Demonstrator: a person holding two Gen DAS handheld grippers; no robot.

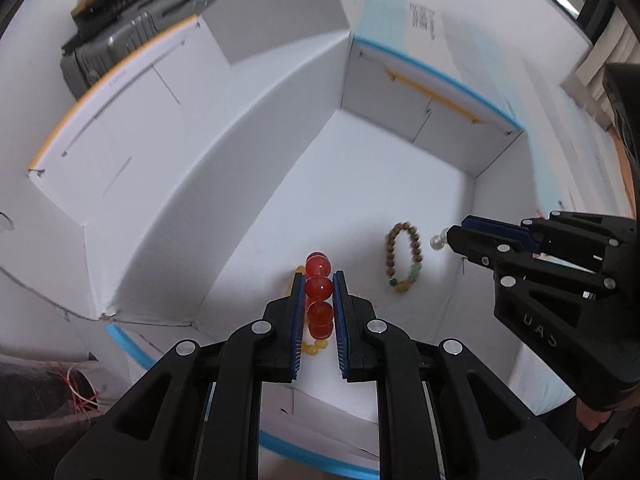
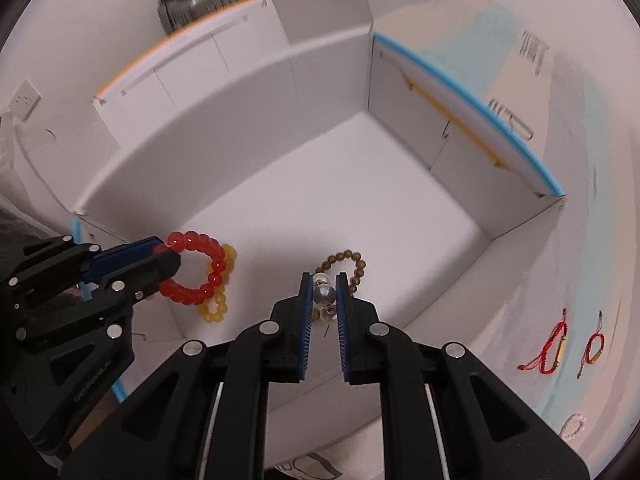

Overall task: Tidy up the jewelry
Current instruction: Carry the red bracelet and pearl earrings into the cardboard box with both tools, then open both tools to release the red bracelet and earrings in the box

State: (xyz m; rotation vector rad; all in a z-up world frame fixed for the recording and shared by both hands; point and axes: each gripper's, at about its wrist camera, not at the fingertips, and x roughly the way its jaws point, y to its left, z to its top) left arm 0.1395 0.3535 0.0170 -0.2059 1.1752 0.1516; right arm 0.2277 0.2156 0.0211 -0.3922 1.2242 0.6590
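Both grippers are holding beaded jewelry over the white box [image 2: 280, 168].

The left gripper [image 1: 319, 288] is pinching the red bracelet [image 2: 192, 272] at lower centre of its view, above a yellow bracelet [image 2: 218, 304] lying on the box floor. The right gripper [image 2: 324, 296] is pinching a pearl piece [image 2: 325, 295], with the brown bracelet [image 1: 404, 256] lying just beyond its tips; two red cords [image 2: 560, 344] are lying outside, lower right.

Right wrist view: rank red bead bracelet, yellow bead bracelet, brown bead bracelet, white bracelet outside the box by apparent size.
1. red bead bracelet, nearer the camera, so unsure
2. yellow bead bracelet and brown bead bracelet: alike, both partly hidden
3. white bracelet, smallest, at the distorted edge
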